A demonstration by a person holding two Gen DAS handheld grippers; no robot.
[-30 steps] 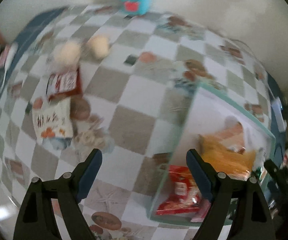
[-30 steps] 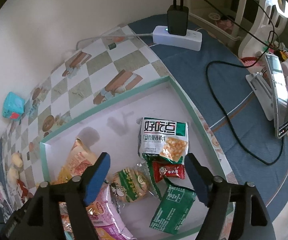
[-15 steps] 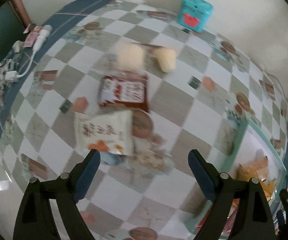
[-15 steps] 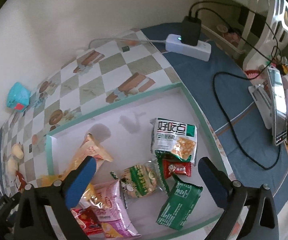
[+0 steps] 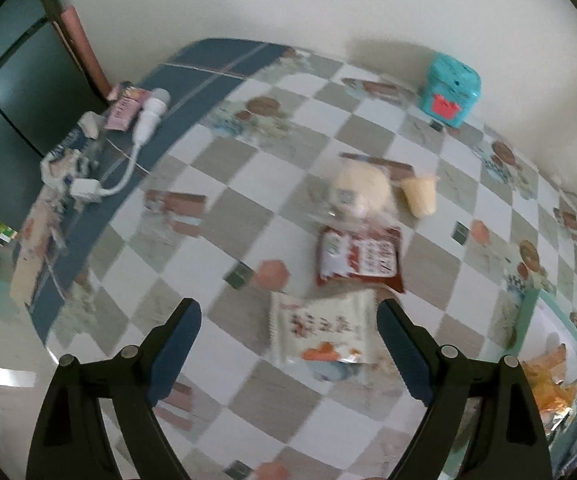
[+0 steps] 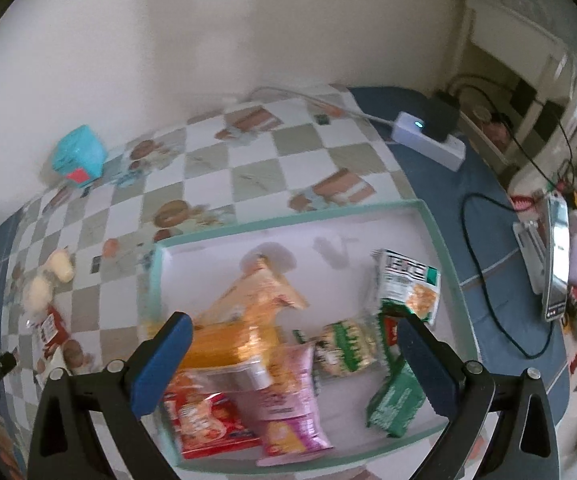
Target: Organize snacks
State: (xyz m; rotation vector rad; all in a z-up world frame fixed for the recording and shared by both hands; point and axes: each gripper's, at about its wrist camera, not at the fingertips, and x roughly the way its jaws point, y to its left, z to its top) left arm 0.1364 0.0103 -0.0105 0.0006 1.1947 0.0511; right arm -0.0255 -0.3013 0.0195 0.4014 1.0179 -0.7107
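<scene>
Left gripper [image 5: 288,344] spread — white packet [image 5: 322,330] below.

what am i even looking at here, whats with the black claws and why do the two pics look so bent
The claws are two hand-held grippers that a person works, one per hand. Each carries a wide-angle camera looking along its fingers, which bends the picture. The left gripper is open over a checked tablecloth, above a white snack packet; a red packet and wrapped pale buns lie beyond. The right gripper, whose jaws have just been opening, is open over a green-rimmed tray already holding several snack packets. Neither holds anything.
</scene>
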